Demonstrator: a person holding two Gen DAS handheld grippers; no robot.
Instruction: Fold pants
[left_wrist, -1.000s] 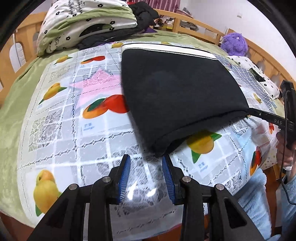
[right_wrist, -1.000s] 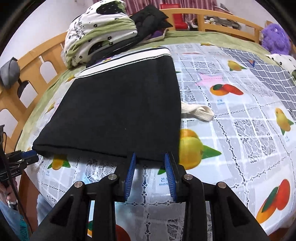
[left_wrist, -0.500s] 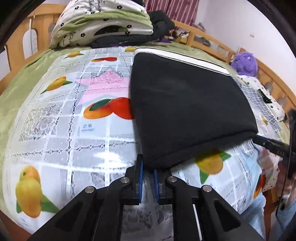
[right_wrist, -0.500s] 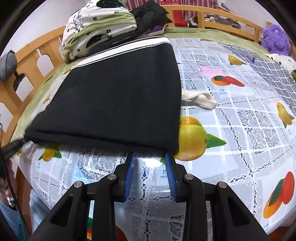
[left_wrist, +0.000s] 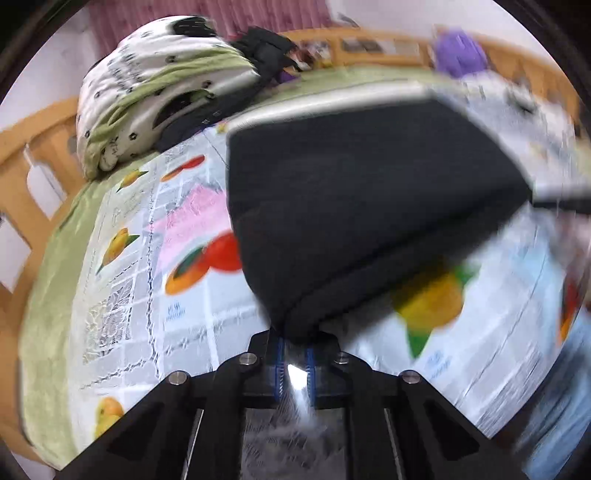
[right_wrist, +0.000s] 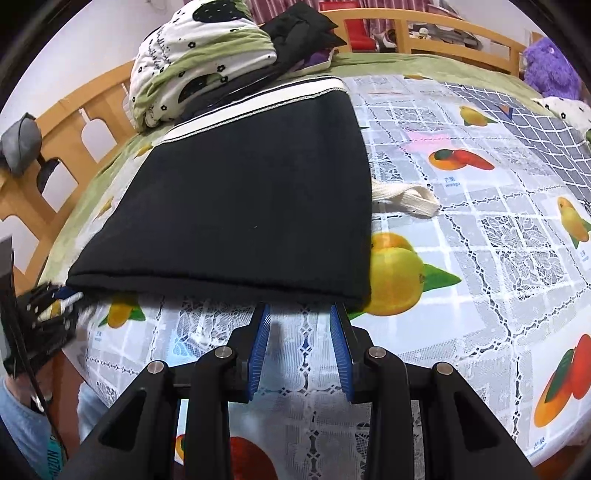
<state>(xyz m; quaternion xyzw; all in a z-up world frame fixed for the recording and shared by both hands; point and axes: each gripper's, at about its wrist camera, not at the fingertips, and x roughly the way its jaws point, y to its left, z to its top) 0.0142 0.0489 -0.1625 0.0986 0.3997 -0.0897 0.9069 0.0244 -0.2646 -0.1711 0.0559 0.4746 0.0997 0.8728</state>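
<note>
The black pants (right_wrist: 240, 206) lie folded flat on the fruit-print cloth (right_wrist: 480, 258), white waistband at the far end. A cream drawstring (right_wrist: 406, 201) sticks out at their right edge. My left gripper (left_wrist: 294, 350) is shut on the near left corner of the pants (left_wrist: 351, 206) and lifts it slightly; this view is blurred. It also shows at the far left of the right wrist view (right_wrist: 51, 306). My right gripper (right_wrist: 301, 332) is open and empty, just in front of the near right edge of the pants.
A pile of bedding (right_wrist: 207, 62) and dark clothes (right_wrist: 303, 33) lies behind the pants. A wooden bed rail (right_wrist: 74, 122) runs around the bed. A purple plush toy (right_wrist: 550, 70) sits at the far right. The bed's near edge is just below the grippers.
My left gripper has closed on the near left corner of the pants and is swinging with it. My right gripper has stayed open, edging slightly closer to the near right edge.
</note>
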